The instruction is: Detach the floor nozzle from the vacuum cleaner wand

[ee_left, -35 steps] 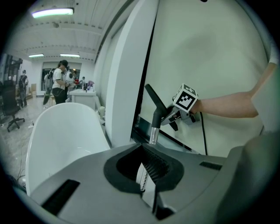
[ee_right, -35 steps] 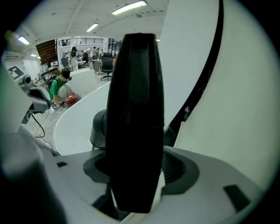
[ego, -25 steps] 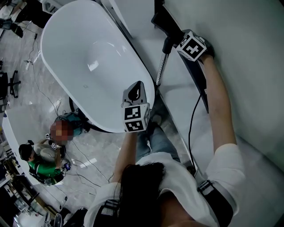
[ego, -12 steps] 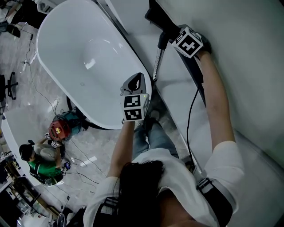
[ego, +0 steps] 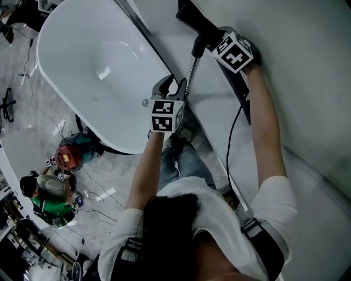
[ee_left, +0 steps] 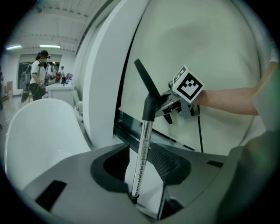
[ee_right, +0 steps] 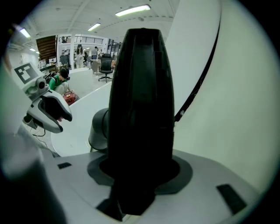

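Head view: left gripper (ego: 172, 83), at the rim of a white bathtub (ego: 82, 49). Its jaws are well apart and have just been opening, and the chrome wand (ego: 190, 74) stands between them with neither pad pressing on it. Right gripper (ego: 210, 41), higher on the same assembly, is clamped on the black floor nozzle (ego: 193, 17), which is still joined to the wand's upper end. Both items show against a white panel (ego: 307, 82), and a black cable (ego: 230, 142) runs down it beside the right forearm. Lower left, on the floor, are a seated person in green (ego: 46, 203) and a red item (ego: 67, 156) near that person. Left gripper view alone shows the wand's ribbed length end to end, with its lower tip down in the gap between the open jaws. There the nozzle appears as a slim black bar slanting up and left from the wand's dark collar, and the right gripper meets that collar from the right. Standing people (ee_left: 38, 72) show far off at left. Right gripper view alone shows the nozzle as a broad black body filling the space between its jaws, which are closed against it. A grey rounded part sits at the nozzle's left and the left gripper at the far left. This view also catches an office chair (ee_right: 105, 65) and a ceiling light (ee_right: 133, 9).
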Available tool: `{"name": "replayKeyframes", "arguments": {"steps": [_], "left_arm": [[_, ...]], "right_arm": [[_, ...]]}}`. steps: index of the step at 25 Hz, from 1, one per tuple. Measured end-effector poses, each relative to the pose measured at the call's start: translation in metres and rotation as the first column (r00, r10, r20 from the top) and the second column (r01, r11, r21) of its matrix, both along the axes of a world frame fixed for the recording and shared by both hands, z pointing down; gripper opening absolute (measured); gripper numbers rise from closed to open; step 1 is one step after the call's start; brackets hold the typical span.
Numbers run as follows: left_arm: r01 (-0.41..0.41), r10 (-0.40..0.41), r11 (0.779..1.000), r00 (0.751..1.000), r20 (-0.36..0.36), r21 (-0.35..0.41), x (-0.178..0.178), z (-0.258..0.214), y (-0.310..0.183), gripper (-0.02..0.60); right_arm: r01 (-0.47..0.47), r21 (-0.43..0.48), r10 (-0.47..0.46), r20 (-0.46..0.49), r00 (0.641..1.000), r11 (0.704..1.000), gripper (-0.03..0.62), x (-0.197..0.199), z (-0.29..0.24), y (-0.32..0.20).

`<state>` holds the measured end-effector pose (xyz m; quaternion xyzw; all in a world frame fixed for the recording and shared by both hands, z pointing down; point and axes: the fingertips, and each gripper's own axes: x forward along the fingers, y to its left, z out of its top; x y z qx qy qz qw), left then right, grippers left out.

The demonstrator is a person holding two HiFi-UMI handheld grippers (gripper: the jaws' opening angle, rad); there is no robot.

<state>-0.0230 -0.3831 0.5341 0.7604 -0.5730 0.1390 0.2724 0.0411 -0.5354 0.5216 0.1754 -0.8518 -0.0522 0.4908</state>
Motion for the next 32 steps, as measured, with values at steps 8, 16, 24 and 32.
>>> {"name": "replayKeyframes", "arguments": {"steps": [8,16,24,32], "left_arm": [[-0.082,0.082,0.997,0.996,-0.018,0.011,0.027,0.014,-0.005,0.174],[-0.155,0.152,0.987,0.986,0.061,0.051,0.037,0.013,-0.016,0.206],[-0.237,0.233,0.970,0.969,0.081,0.051,0.058,0.030,-0.010,0.212],[-0.260,0.255,0.964,0.963,0.084,0.059,0.067,0.037,-0.014,0.213]], "right_arm": [[0.012,0.016,-0.012,0.002,1.000,1.000,0.207,0.005,-0.004,0.024],[0.006,0.033,-0.006,0.003,1.000,0.999,0.207,0.009,-0.017,0.043],[-0.043,0.056,0.041,0.031,0.999,0.998,0.207,0.017,-0.028,0.071],[-0.058,0.069,0.056,0.028,0.998,0.996,0.207,0.016,-0.036,0.083]]}}
